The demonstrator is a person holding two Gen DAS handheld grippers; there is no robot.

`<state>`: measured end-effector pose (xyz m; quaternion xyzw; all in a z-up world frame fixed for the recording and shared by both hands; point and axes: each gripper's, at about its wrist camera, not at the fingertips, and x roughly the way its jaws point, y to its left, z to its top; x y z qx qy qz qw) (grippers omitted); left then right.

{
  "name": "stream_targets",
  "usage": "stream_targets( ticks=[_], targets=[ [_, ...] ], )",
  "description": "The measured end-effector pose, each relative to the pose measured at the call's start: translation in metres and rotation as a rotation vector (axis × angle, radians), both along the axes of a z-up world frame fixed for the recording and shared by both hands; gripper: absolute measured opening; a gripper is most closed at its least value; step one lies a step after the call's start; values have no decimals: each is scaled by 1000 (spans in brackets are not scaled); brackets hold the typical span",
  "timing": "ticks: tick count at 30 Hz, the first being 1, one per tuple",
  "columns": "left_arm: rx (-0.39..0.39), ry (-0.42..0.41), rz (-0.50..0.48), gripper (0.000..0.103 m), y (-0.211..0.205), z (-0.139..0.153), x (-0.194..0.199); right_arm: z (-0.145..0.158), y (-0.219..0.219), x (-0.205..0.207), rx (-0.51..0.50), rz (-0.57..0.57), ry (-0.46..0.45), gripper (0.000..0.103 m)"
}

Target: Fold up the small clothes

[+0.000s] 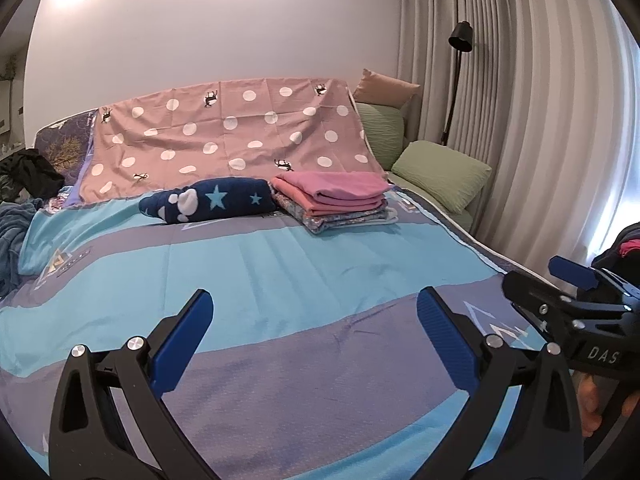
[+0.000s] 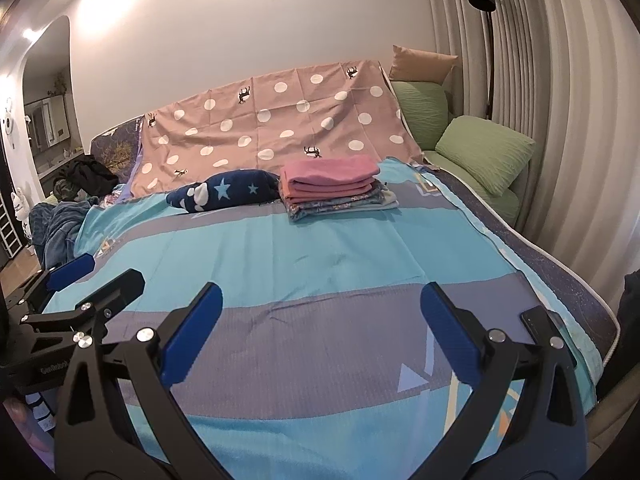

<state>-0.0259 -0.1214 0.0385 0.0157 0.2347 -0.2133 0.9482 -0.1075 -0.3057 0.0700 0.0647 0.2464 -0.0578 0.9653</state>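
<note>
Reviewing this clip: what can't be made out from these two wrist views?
- Folded stack: the number and kind of garments under the pink top piece are unclear in both views; only layer edges show.
- Dark pile: cut off by the right edge of the left wrist view, so I cannot identify the items.
- Black clothing at the far left: too small and dark to identify.
- Left tongs and right tongs: open, holding nothing.

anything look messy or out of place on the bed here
Mostly tidy: the folded stack sits square. The navy star garment beside it lies rumpled, not folded, and dark clothes are heaped at the far left edge.
</note>
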Motion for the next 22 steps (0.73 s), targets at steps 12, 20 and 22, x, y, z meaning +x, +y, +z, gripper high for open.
stream_targets(
  ticks=[12,20,22],
  targets=[
    [-4,33,-24,102,-6,-9,4,-6,-1,2,-21,-13,12,101],
    [-1,47,4,102,-6,-11,6,-11,-3,6,-18,-9,26,101],
    [-7,49,8,102,-5,-11,6,-11,-4,7,-26,-10,28,101]
  ],
)
